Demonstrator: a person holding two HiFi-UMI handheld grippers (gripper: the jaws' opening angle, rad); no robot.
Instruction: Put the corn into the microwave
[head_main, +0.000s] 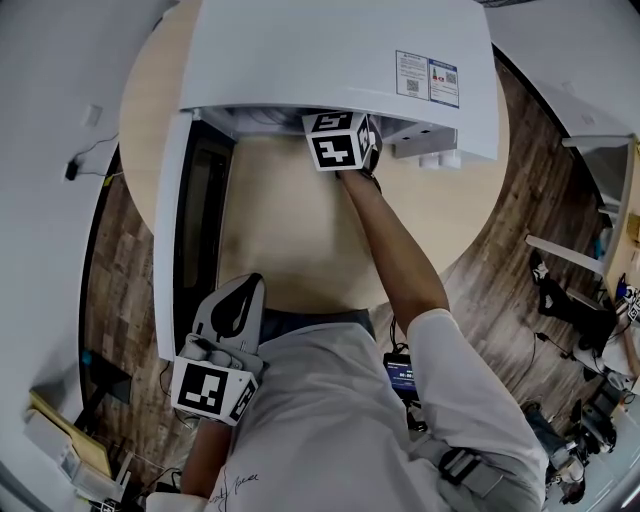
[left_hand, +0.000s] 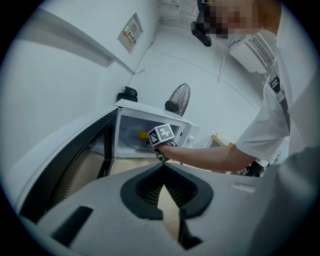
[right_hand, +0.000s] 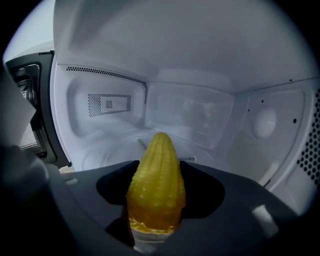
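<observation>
- Gripping the corn (right_hand: 156, 182) by its thick end, the right gripper (right_hand: 156, 172) has its jaws clamped on both sides, with the tip pointing forward.
- Corn and jaws are already inside the microwave (head_main: 330, 50), hanging above the glass plate (right_hand: 112, 150) and, as far as I can tell, not touching it.
- Letting go from up here could go wrong: the rounded cob would likely drop, roll on the smooth plate and stop against a wall or near the opening.
- Lowering at a slant risks knocking a jaw on the plate or the side wall.
- The left gripper (head_main: 235, 305) waits at the table (head_main: 290, 230) edge, its jaws closed on nothing.
- The door (head_main: 195, 210) stands wide open on the left; the right forearm crosses the opening, so the door cannot close until it is out.
</observation>
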